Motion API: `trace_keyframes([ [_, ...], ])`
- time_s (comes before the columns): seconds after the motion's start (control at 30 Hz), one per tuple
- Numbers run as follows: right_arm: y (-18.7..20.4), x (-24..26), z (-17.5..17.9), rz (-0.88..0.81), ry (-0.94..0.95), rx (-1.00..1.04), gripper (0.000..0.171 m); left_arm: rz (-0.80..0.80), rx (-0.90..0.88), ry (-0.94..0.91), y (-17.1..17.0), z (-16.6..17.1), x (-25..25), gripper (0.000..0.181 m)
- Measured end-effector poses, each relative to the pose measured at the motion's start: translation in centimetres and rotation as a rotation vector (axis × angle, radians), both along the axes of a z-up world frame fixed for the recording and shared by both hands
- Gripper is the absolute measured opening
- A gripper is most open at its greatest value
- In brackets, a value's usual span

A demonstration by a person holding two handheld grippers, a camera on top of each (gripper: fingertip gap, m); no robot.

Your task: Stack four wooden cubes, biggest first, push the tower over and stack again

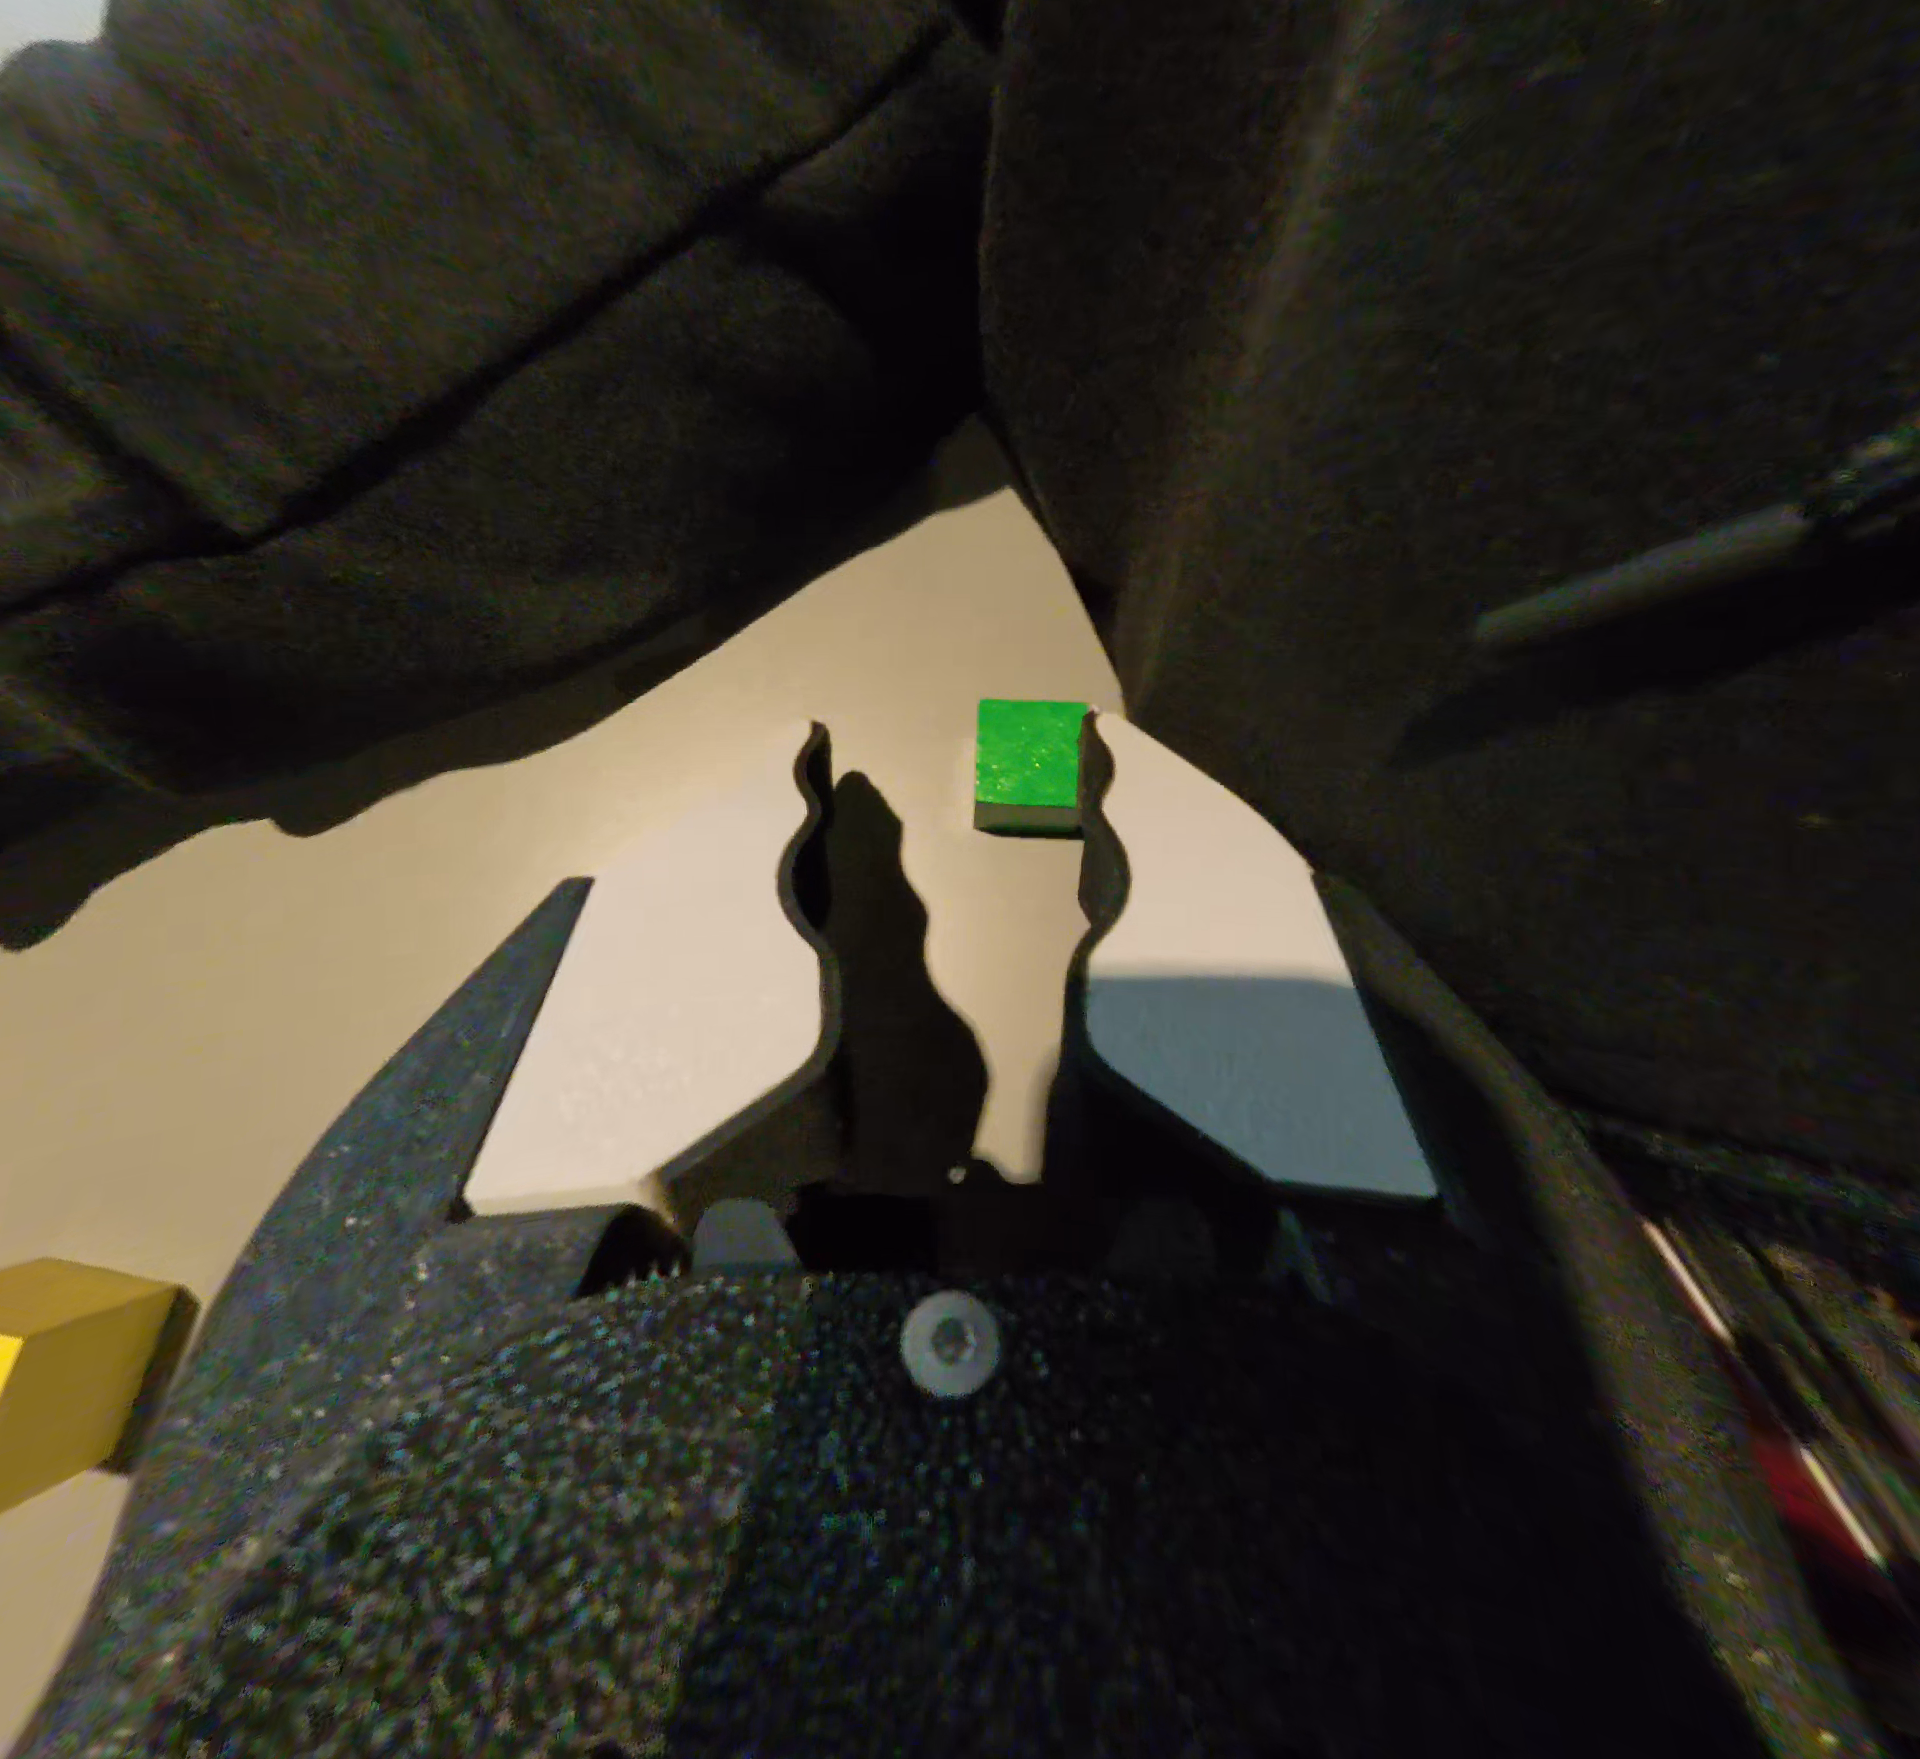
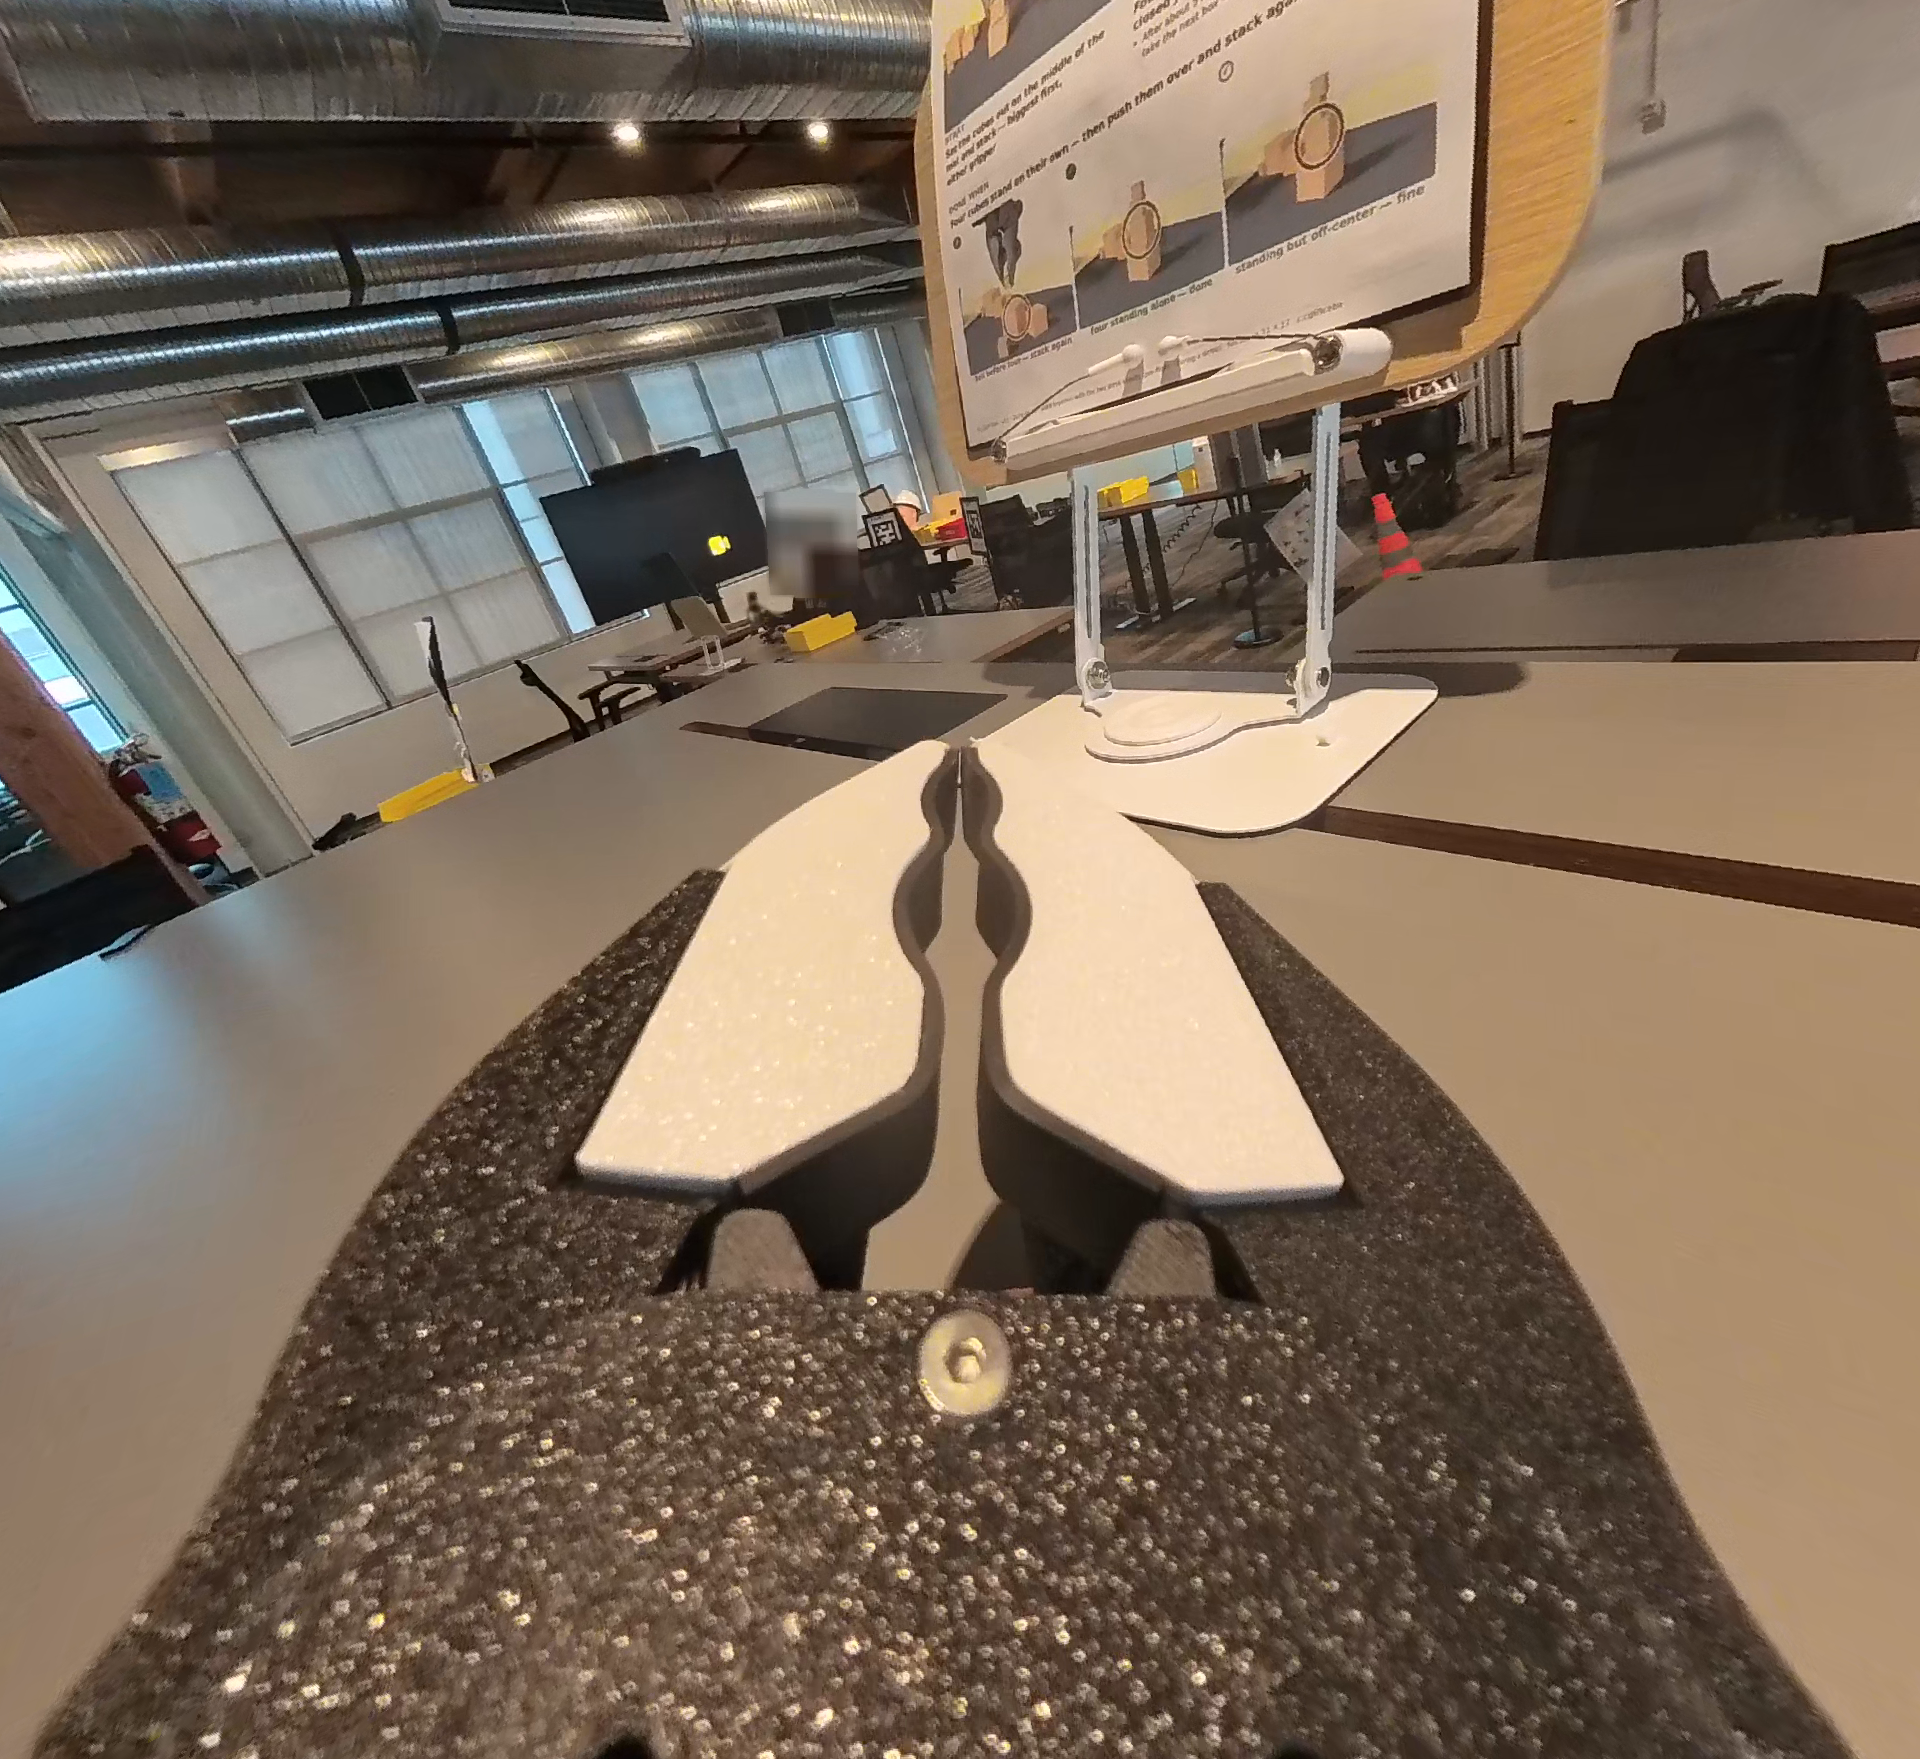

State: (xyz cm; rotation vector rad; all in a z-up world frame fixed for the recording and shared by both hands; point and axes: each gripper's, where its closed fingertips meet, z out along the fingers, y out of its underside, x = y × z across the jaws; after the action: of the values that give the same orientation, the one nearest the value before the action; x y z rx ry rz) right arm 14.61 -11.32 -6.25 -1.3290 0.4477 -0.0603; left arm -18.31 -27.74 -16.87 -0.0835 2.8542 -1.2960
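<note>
Pointing down, left gripper [image 1: 951,722]: fingers spread, green cube [image 1: 1029,767] beside right fingertip.
Right gripper [image 2: 956,753]: fingers clenched, empty.
Room: bare table [image 1: 312,961] lower left.

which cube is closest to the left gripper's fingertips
The green cube: it lies on the table just inside the open left gripper, beside its right fingertip. The yellow cube sits far back at the left edge, beside the gripper's body.

Instruction sheet [image 2: 1205,109] on white stand [image 2: 1195,743]; black clothing [image 1: 1455,255] overhead.
</note>
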Motion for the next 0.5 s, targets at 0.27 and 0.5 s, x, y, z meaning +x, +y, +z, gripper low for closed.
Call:
trace_keyframes([
  [0.27,0.0,-0.1,0.0,0.005,-0.001,0.001,0.000,0.149,-0.012,-0.093,1.2,0.5,2.8,0.050],
  [0.5,0.2,-0.2,-0.1,0.010,-0.004,-0.006,0.000,0.104,-0.015,-0.058,0.7,0.1,2.0,0.051],
])
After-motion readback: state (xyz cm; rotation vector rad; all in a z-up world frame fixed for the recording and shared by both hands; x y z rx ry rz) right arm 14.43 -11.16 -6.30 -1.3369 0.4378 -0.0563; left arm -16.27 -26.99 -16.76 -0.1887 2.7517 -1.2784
